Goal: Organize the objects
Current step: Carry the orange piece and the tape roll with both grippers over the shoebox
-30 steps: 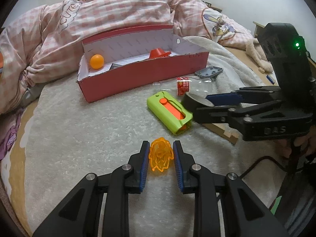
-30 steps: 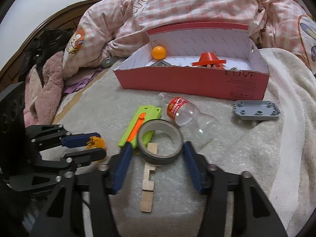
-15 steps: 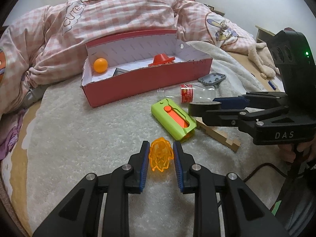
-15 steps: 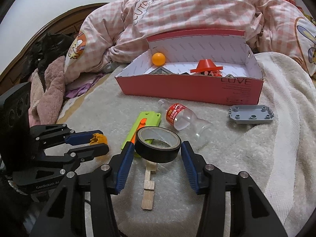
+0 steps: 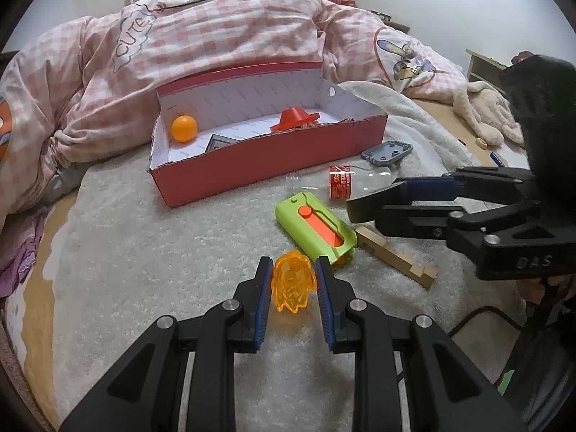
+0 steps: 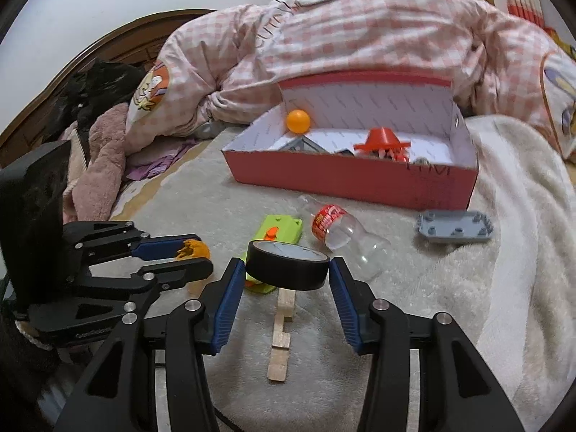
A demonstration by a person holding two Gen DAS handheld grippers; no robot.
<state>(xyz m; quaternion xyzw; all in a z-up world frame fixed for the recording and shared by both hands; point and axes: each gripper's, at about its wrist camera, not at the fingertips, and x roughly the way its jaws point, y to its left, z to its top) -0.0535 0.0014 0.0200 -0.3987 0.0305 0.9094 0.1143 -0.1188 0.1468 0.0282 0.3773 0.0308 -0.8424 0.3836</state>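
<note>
My left gripper (image 5: pixel 292 280) is shut on a translucent orange plastic figure (image 5: pixel 291 285) and holds it above the grey blanket; it also shows in the right wrist view (image 6: pixel 192 249). My right gripper (image 6: pixel 286 270) is shut on a black tape roll (image 6: pixel 288 265) and holds it above a green and orange cutter (image 6: pixel 279 228). The red open box (image 5: pixel 273 156) stands further back and holds an orange ball (image 5: pixel 184 128) and a red cone-shaped piece (image 5: pixel 294 118). In the left wrist view the right gripper (image 5: pixel 381 201) sits at the right, tape roll edge-on.
On the blanket lie the green cutter (image 5: pixel 316 225), a wooden strip (image 5: pixel 396 255), a clear plastic bottle with red label (image 6: pixel 345 234) and a grey plate (image 6: pixel 455 225). A pink checked quilt (image 5: pixel 216 54) is piled behind the box. Pink and dark clothes (image 6: pixel 97 136) lie left.
Both grippers have risen and drawn back from the blanket with their loads. The tape roll is now lifted clear of the cutter and wooden strip. The box looks farther away.
</note>
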